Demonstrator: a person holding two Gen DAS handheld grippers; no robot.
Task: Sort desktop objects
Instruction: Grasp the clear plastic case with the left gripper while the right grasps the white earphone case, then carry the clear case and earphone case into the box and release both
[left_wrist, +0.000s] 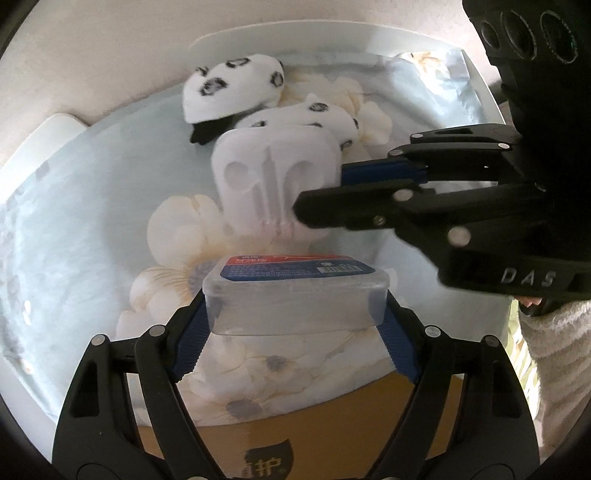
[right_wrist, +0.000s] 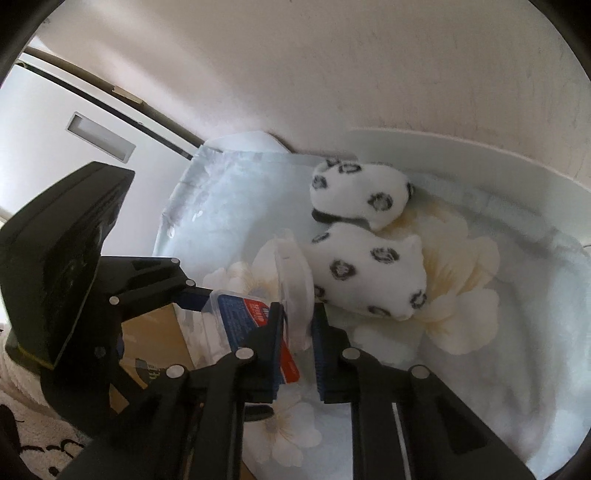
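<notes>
A clear plastic box (left_wrist: 295, 299) with a red and blue label sits between the blue pads of my left gripper (left_wrist: 295, 332), which press on its two short ends; the same box (right_wrist: 229, 310) shows in the right wrist view. My right gripper (left_wrist: 321, 190) comes in from the right and is shut on the edge of a white moulded plastic tray (left_wrist: 273, 177) held above the cloth. Seen from the right wrist, that tray (right_wrist: 295, 291) stands edge-on, pinched between the pads of the right gripper (right_wrist: 299, 332). Two white plush pieces with black ring spots (left_wrist: 232, 88) (left_wrist: 306, 114) lie behind.
A pale blue floral cloth (left_wrist: 92, 221) covers a white table (left_wrist: 280, 40) against a beige wall. A brown cardboard box (left_wrist: 258, 454) lies at the near edge. A fuzzy white sleeve (left_wrist: 554, 350) is at the right. A white door (right_wrist: 74, 110) stands at the left.
</notes>
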